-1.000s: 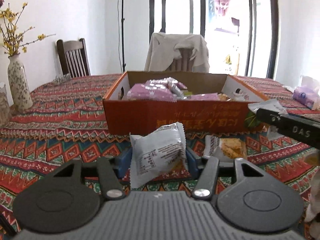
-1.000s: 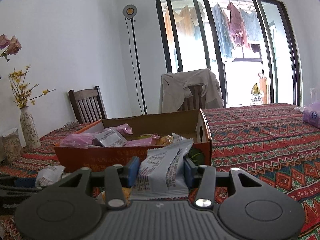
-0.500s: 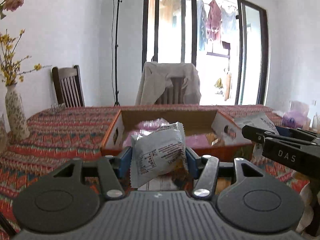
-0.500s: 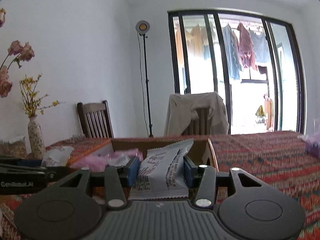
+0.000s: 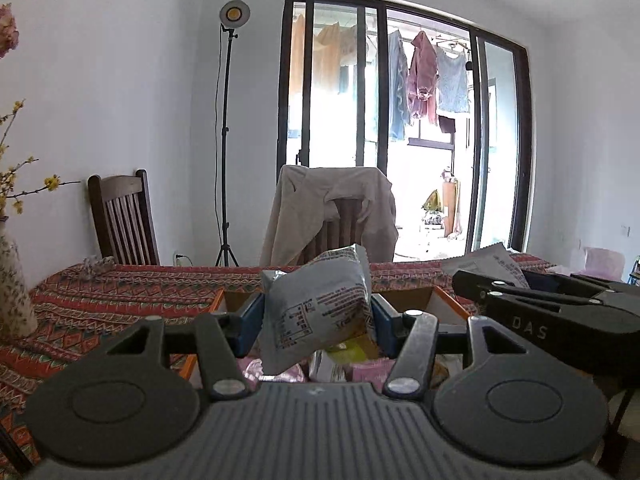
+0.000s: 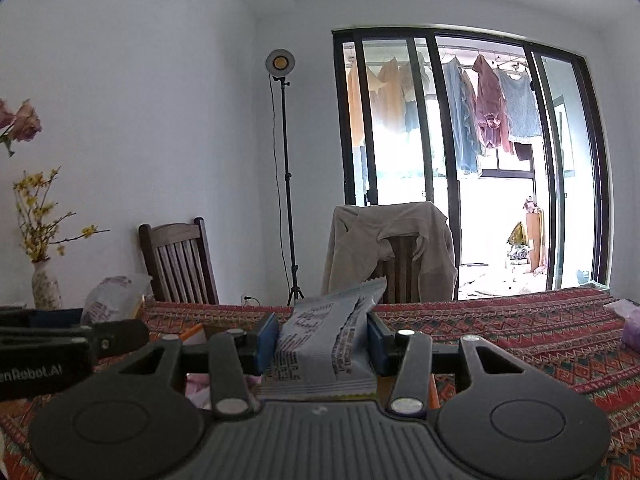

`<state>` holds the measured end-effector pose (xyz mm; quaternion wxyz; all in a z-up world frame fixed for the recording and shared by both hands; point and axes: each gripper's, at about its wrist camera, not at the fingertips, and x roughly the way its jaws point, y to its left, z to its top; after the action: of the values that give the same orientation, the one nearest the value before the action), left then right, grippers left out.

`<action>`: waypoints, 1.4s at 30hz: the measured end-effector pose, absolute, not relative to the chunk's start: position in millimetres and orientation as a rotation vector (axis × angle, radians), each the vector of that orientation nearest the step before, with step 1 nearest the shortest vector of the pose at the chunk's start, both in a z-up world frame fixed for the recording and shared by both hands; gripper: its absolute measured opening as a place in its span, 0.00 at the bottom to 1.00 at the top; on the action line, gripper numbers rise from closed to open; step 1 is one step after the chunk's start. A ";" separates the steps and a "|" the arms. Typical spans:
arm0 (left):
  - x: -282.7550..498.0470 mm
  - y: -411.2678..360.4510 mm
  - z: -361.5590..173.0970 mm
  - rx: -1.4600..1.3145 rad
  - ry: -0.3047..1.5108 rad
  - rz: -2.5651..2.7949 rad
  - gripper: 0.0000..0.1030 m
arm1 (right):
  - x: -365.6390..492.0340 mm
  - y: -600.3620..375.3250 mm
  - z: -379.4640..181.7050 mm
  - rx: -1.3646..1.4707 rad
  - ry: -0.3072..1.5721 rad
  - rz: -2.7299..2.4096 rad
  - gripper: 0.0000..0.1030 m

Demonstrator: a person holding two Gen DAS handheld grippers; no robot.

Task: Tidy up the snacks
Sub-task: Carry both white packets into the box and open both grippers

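Note:
My left gripper (image 5: 318, 326) is shut on a white snack packet (image 5: 316, 312) and holds it above the open orange cardboard box (image 5: 448, 300), where pink and green packets (image 5: 360, 364) lie. My right gripper (image 6: 323, 340) is shut on another white printed snack packet (image 6: 328, 340), also raised over the box, whose orange rim (image 6: 192, 333) shows low left. The right gripper shows in the left wrist view (image 5: 476, 280) at the right with its packet (image 5: 490, 264). The left gripper and its packet (image 6: 114, 298) show at the left of the right wrist view.
The table carries a patterned red cloth (image 6: 520, 332). A vase with yellow flowers (image 6: 46, 288) stands at the left. Two chairs (image 5: 124, 220) stand behind the table, one draped with a beige jacket (image 5: 332, 208). A lamp stand (image 5: 226, 140) and a glass door are behind.
Both grippers have risen and moved forward with their packets, from in front of the box to above it. The views tilted upward, and the box sank low in both.

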<state>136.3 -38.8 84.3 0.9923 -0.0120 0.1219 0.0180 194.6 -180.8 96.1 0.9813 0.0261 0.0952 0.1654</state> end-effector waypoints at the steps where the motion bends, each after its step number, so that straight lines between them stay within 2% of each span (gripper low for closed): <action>1: 141.9 -37.9 84.2 -0.029 0.247 0.037 0.56 | 201.3 -179.2 97.2 0.054 0.193 0.330 0.44; 12: 201.6 -23.7 73.6 -0.080 0.250 0.093 0.56 | 257.4 -168.2 78.3 0.113 0.230 0.318 0.44; 20: 213.6 -15.5 48.9 -0.048 0.274 0.102 0.56 | 262.5 -168.7 51.6 0.086 0.285 0.335 0.44; 29: 211.1 -16.3 41.0 -0.038 0.269 0.094 0.56 | 257.6 -168.6 45.7 0.066 0.293 0.334 0.45; 32: 211.8 -15.1 40.0 -0.048 0.269 0.095 0.58 | 257.9 -168.9 45.4 0.064 0.301 0.337 0.47; 33: 212.1 -12.6 40.4 -0.061 0.267 0.095 0.62 | 257.6 -169.2 45.3 0.065 0.303 0.335 0.47; 34: 211.4 -10.6 42.0 -0.076 0.259 0.098 0.70 | 257.7 -169.9 44.9 0.069 0.306 0.336 0.56; 35: 210.0 -8.2 42.6 -0.091 0.248 0.107 0.73 | 258.2 -170.8 45.2 0.075 0.307 0.336 0.62; 37: 206.5 -4.1 43.8 -0.112 0.224 0.126 0.86 | 258.3 -172.6 45.4 0.086 0.305 0.335 0.89; 39: 201.7 -0.4 44.7 -0.140 0.195 0.146 1.00 | 259.0 -172.7 46.3 0.094 0.300 0.334 1.00; 42: 200.1 1.5 45.5 -0.149 0.183 0.148 1.00 | 258.0 -172.3 44.7 0.093 0.296 0.320 1.00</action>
<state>200.1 1.5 45.5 0.9903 -0.0743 0.0912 0.0740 258.0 -172.3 44.7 0.9753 0.0459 0.1467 0.1585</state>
